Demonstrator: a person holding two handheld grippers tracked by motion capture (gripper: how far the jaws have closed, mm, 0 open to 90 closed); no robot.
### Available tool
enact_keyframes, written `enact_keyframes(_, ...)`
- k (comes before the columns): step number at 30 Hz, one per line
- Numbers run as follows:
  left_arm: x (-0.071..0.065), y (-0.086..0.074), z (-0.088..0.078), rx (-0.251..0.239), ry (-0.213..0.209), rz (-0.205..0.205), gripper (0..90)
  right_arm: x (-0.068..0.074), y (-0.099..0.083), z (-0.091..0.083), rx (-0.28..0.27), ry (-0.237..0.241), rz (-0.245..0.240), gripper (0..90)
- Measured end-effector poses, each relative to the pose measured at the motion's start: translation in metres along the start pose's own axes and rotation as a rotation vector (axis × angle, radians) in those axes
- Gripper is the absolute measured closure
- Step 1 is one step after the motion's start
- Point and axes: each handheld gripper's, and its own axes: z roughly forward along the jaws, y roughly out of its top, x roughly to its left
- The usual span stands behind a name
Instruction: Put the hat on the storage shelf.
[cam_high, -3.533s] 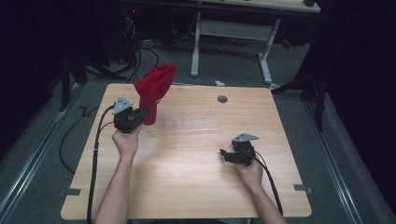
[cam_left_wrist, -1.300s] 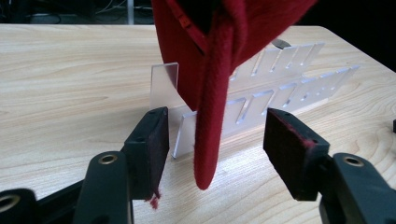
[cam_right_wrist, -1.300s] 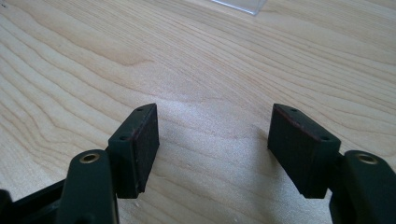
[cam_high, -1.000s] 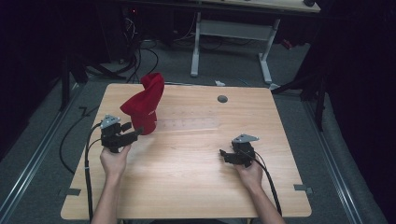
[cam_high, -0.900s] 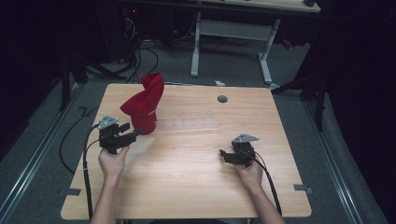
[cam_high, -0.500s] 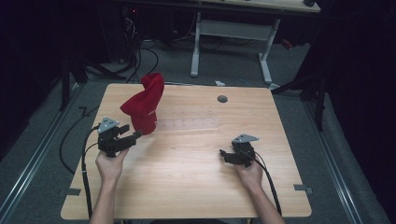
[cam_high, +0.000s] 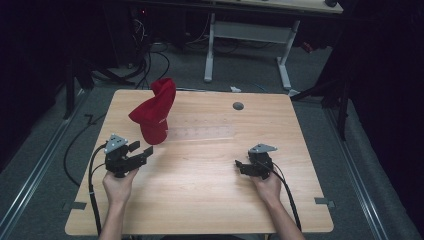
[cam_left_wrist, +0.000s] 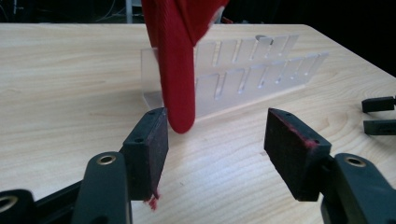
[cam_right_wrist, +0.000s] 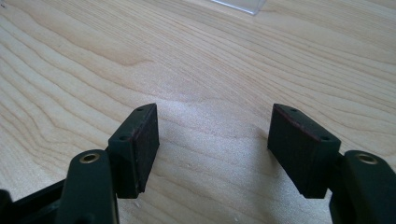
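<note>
A red cap (cam_high: 154, 112) stands draped over the left end of a clear slotted rack (cam_high: 200, 133) on the wooden table (cam_high: 200, 200). My left gripper (cam_high: 141, 148) is just in front of it, open, with nothing between its pads. In the left gripper view the cap's brim (cam_left_wrist: 175, 60) hangs down just beyond the left pad of my left gripper (cam_left_wrist: 215, 140), and the rack (cam_left_wrist: 252, 70) stretches off to the right behind it. My right gripper (cam_high: 239, 166) rests open on bare wood at the right; its own view shows my right gripper (cam_right_wrist: 212, 140) holding nothing.
A grey round grommet (cam_high: 238, 106) sits near the table's far edge. Black cables (cam_high: 75, 150) trail off the left side onto the floor. A white desk frame (cam_high: 250, 35) stands beyond the table. The rack's corner (cam_right_wrist: 238, 4) lies ahead of the right gripper.
The left gripper, which held the cap up earlier, has let it go on the rack and drawn back toward the person. The right gripper has not moved.
</note>
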Motion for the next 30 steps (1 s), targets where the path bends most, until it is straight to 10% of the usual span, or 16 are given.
enact_keyframes(20,0.003,-0.047,0.008,0.089,0.015,0.034,37.6,0.000,0.000,0.000,-0.001,0.000,-0.001,34.0)
enact_keyframes(30,0.009,-0.082,0.026,0.198,0.135,0.189,33.4,0.000,0.000,0.000,-0.001,0.000,-0.001,34.0)
